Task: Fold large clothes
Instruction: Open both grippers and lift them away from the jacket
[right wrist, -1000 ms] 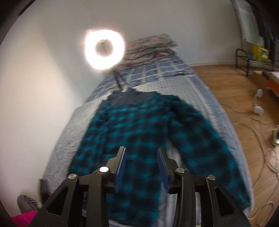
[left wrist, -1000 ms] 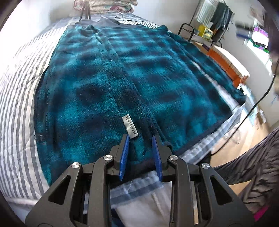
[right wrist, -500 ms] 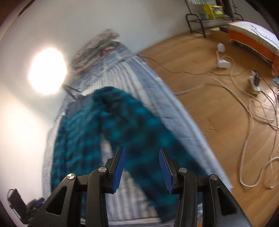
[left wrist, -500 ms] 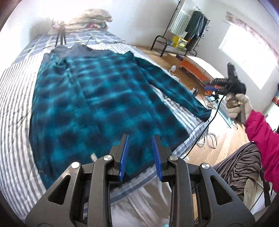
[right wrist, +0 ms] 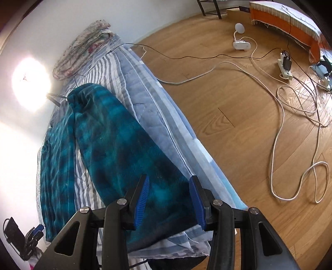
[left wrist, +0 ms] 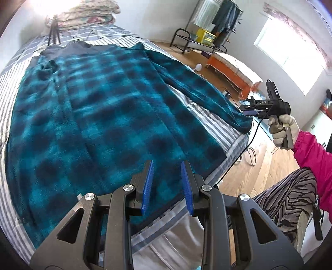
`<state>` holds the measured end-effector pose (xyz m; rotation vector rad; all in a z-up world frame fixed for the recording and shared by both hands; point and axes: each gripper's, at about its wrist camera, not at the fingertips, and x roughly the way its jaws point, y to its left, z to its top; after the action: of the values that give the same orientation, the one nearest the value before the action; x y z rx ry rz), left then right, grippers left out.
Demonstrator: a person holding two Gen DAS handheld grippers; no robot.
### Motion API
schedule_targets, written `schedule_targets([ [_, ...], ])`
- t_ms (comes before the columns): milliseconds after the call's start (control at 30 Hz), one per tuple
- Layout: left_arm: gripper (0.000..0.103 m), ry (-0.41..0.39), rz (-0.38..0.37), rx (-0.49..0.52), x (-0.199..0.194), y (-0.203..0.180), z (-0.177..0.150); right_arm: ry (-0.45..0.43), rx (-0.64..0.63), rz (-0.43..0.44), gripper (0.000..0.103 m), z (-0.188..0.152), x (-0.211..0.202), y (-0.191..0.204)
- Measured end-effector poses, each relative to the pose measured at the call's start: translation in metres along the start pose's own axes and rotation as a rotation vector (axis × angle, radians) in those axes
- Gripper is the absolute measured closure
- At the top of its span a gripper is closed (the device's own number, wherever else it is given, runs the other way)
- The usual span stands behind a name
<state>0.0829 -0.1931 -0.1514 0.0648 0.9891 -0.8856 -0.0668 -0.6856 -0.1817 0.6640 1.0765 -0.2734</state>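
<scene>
Teal plaid fleece garment is laid flat, front up, on a bed covered by a grey-and-white striped sheet; collar end is toward the folded floral quilt at the head, hem at the near edge. One sleeve is stretched out toward the bed's side edge, cuff close to that edge.

Left gripper is held above the hem region, angled downward. Its jaws are seen parted by a narrow gap, blue pads facing each other; nothing is gripped between them and no contact with the fleece is seen.

Right gripper is seen over the cuff end of the sleeve, beside the bed's quilted side edge. Its jaws are set moderately apart, wider than the left pair. The sleeve fabric is framed between the pads; whether the pads touch the fabric cannot be told, and no pinch is seen.

From the left wrist view, the right gripper is seen gripped by a gloved hand with a pink sleeve cuff, just off the sleeve's cuff end.

Wooden floor beside the bed is strewn with white and black cables
</scene>
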Motion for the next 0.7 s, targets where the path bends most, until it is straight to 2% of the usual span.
schedule_targets([
  [300, 0.076, 0.029, -0.015, 0.044, 0.013, -0.015, 0.000, 0.018, 0.019, -0.035, 0.060, -0.006, 0.004, -0.010],
  [500, 0.076, 0.033, -0.011, 0.052, 0.013, -0.018, -0.002, 0.044, 0.063, 0.000, 0.060, -0.010, 0.007, -0.021],
  [533, 0.076, 0.033, -0.010, 0.050, 0.012, -0.017, -0.003, 0.047, 0.076, 0.012, 0.061, -0.011, 0.007, -0.023],
  [667, 0.076, 0.028, -0.008, 0.052, 0.011, -0.018, -0.002, 0.041, 0.105, 0.059, 0.079, -0.013, 0.000, -0.025],
  [700, 0.076, 0.026, -0.008, 0.052, 0.011, -0.018, -0.002, 0.036, 0.112, 0.076, 0.081, -0.014, -0.004, -0.024],
])
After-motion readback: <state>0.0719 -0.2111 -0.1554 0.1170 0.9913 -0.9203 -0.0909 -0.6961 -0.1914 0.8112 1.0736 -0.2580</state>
